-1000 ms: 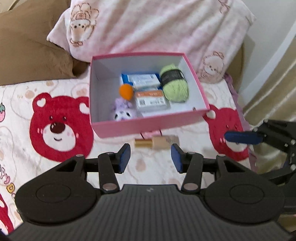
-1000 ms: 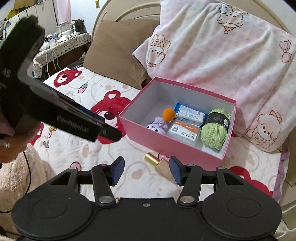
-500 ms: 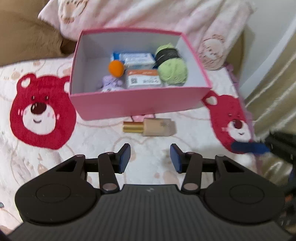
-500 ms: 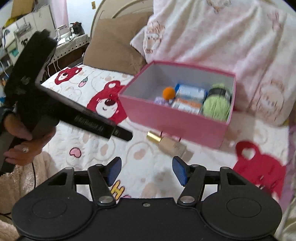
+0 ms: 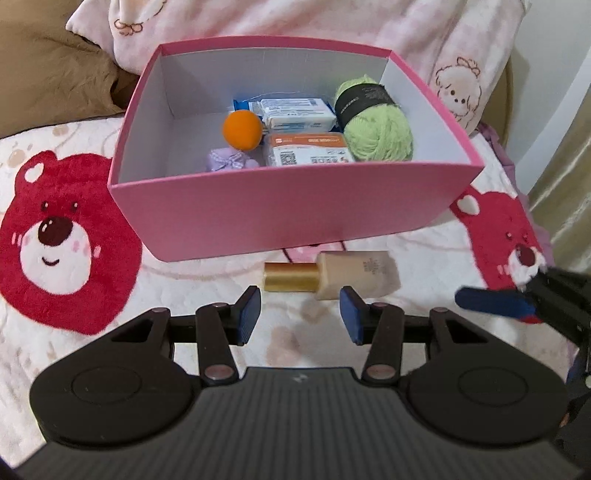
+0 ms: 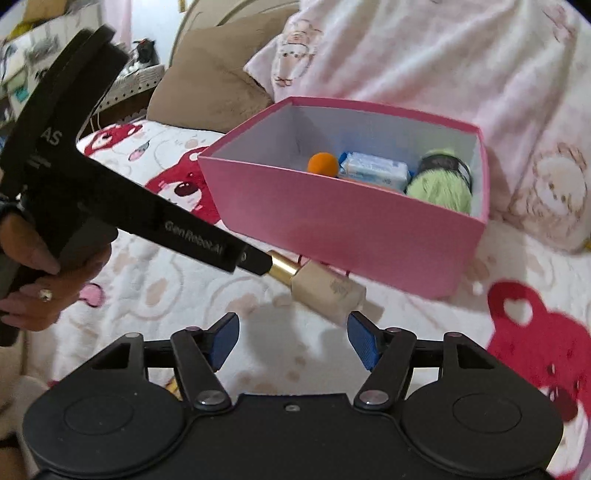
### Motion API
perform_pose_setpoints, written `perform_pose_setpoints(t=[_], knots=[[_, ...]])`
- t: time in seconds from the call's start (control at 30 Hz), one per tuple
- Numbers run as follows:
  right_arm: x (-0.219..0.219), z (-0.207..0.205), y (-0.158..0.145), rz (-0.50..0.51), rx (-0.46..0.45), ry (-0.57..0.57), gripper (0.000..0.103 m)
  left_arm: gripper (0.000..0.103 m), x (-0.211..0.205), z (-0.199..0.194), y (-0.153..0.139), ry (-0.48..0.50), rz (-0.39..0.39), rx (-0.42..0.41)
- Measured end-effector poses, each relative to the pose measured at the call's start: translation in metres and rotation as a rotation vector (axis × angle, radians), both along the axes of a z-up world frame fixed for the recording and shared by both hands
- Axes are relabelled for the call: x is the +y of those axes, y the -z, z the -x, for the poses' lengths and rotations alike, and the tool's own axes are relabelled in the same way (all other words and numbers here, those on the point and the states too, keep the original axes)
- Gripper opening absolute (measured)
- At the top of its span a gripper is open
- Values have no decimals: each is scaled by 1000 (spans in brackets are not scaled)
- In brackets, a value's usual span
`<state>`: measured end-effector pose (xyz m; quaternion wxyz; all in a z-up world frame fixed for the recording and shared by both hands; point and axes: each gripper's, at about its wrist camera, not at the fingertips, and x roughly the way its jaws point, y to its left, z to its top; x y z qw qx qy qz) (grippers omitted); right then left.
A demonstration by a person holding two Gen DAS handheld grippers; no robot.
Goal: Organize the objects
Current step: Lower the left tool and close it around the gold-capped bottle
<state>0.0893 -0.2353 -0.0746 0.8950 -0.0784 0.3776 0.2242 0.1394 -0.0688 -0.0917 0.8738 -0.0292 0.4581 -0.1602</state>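
A beige foundation bottle (image 5: 354,278) with a gold cap lies on its side on the bedspread, just in front of the pink box (image 5: 280,214). It also shows in the right wrist view (image 6: 325,291). My left gripper (image 5: 298,314) is open and empty, its fingertips just short of the bottle. My right gripper (image 6: 293,339) is open and empty, close to the bottle's base. The box (image 6: 347,229) holds an orange ball (image 5: 242,129), a green yarn ball (image 5: 376,129), two packets (image 5: 306,151) and a purple toy (image 5: 229,160).
The bedspread (image 5: 66,229) has red bear prints. A brown pillow (image 5: 48,74) and a pink pillow (image 5: 295,18) lie behind the box. The left gripper body (image 6: 110,206) and the hand holding it cross the left of the right wrist view. A curtain (image 5: 565,192) hangs at the right.
Both grippers have moved down and forward toward the bottle. The box and bottle now look larger and nearer. Both stay open.
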Motion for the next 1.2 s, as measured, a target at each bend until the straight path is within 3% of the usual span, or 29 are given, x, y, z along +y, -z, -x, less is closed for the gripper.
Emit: perform_pose_setpoints(t=[0.23, 0.47, 0.57, 0.73, 0.8, 0.97, 1.13, 1.2], knots=[[11, -18, 35, 66, -74, 53, 70, 46, 12, -9, 23, 0, 53, -36], [15, -34, 62, 53, -31, 135, 71, 47, 19, -15, 35, 49, 76, -61], [15, -38, 69, 38, -10, 158, 73, 47, 18, -18, 39, 86, 113, -40], [23, -44, 74, 22, -35, 199, 75, 47, 18, -20, 45, 45, 182, -37], [28, -46, 77, 22, -45, 220, 82, 47, 16, -19, 47, 30, 178, -36], [42, -45, 84, 67, -88, 269, 84, 50, 16, -17, 52, 32, 197, -52], [37, -38, 81, 62, -84, 311, 67, 50, 27, -16, 51, 24, 276, -15], [31, -33, 78, 52, -73, 312, 61, 44, 30, -14, 47, 25, 295, -16]])
